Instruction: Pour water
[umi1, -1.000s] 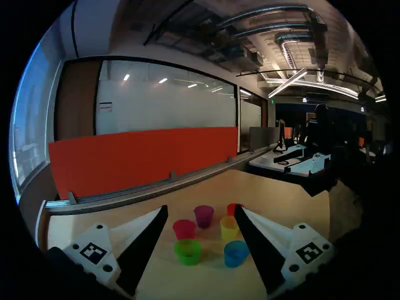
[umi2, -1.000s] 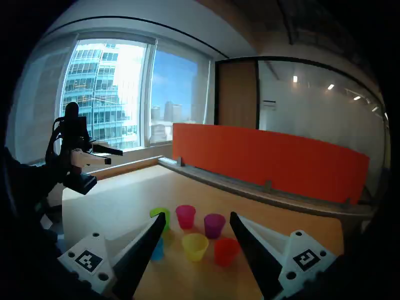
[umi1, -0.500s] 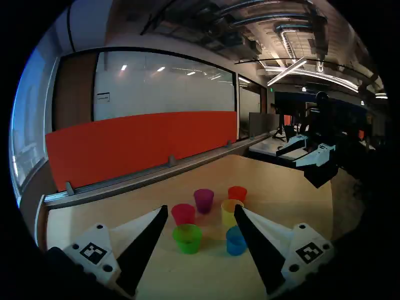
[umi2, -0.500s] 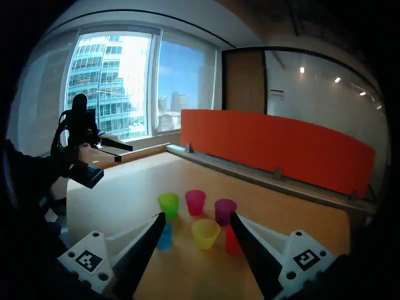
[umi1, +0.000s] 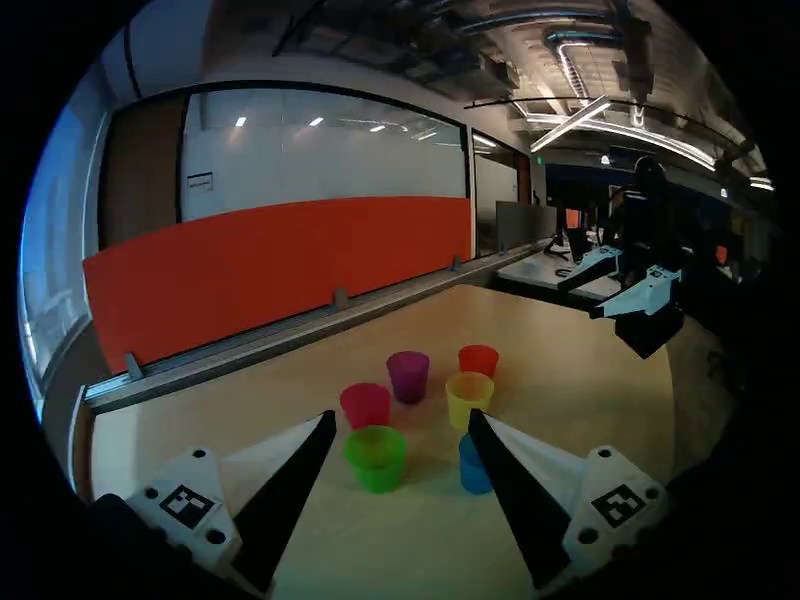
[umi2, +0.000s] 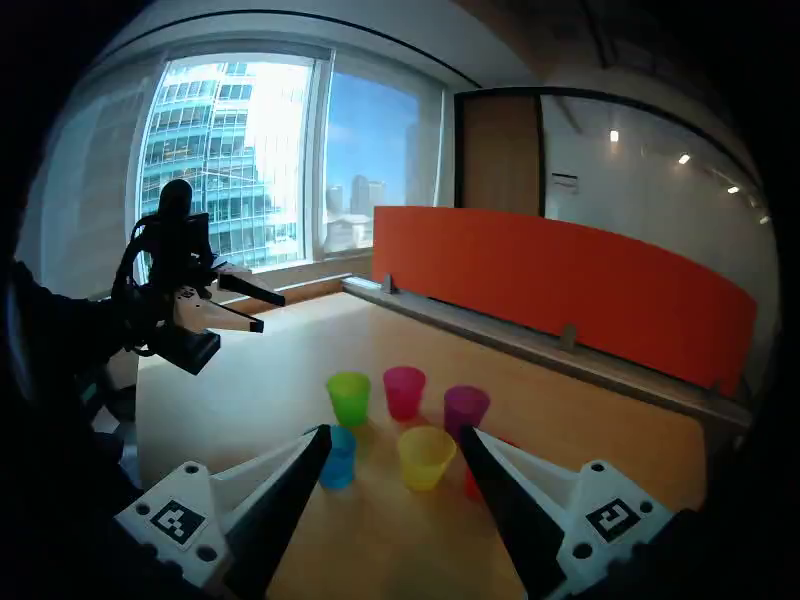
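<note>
Jaws stand apart and empty on left gripper (umi1: 398, 418) and right gripper (umi2: 392, 432), both facing 6 upright cups (umi1: 468, 395), green cup (umi1: 376, 458) nearest the left.

white left hand-held gripper (umi1: 400, 413), black inner faces, square black-and-white markers (umi1: 188, 505), right hand-held gripper (umi2: 392, 430) alike

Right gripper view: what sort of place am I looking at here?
Most likely an open-plan office, high up in a city. A wooden desk carries an orange divider, a big window looks onto towers, and the left gripper view shows a glass-walled room behind.
</note>
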